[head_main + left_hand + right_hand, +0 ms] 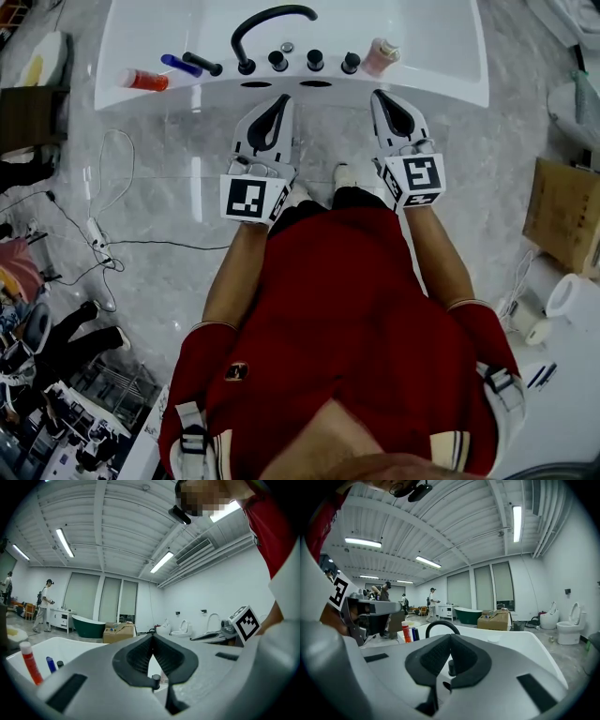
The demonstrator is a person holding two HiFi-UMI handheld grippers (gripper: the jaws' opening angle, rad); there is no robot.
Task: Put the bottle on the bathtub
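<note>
A white bathtub [450, 66] lies ahead, with a black faucet [267, 23] and black knobs on its near rim. On that rim a red bottle [142, 80], a blue bottle [180, 65] and a black one [202, 64] lie at the left; a pink bottle [380, 56] stands at the right. My left gripper [281, 101] and right gripper [380, 97] hover side by side just short of the rim, both shut and holding nothing. The left gripper view shows the red bottle [30, 660] and the blue bottle [50, 664] low left. The right gripper view has the faucet [440, 625] behind the jaws.
A white cable with a power strip [98, 234] trails on the marble floor at left. A cardboard box [562, 211] and a paper roll [572, 300] sit at right. Farther off are a green bathtub [88, 626], toilets [569, 630] and people standing [44, 604].
</note>
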